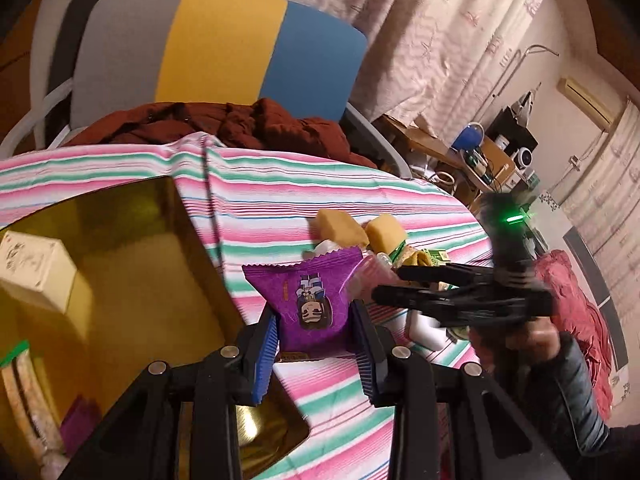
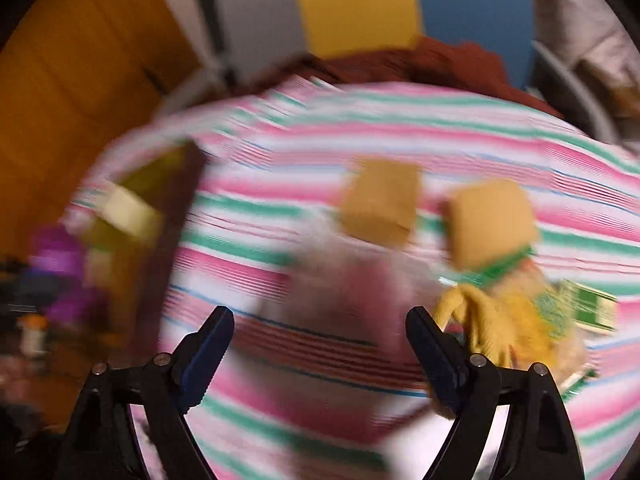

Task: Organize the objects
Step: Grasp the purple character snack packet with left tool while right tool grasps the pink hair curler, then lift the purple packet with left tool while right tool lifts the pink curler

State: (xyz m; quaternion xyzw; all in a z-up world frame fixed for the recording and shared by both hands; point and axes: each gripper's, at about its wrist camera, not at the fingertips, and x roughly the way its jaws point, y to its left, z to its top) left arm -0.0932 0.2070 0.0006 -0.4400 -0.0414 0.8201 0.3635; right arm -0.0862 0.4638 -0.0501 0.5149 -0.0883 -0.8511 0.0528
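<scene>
Currently: purple snack packet (image 1: 316, 304), clamped in left gripper (image 1: 316, 344), carried just beside the gold tin (image 1: 152, 280), likely bound for it. Tin holds a cream box (image 1: 32, 268) already. Right gripper (image 2: 320, 344), jaws spread and empty, hovers over remaining snacks (image 2: 492, 224) on the striped desk (image 2: 400, 136).

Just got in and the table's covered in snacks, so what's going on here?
A person is sorting snacks into a gold tin on the striped tablecloth. The left tongs are shut on a purple snack packet, held beside the tin's edge. The right tongs are open and empty, above a pinkish packet in a blurred view. Two tan wrapped cakes and other packets are not yet in the tin, which already holds a cream box.
</scene>
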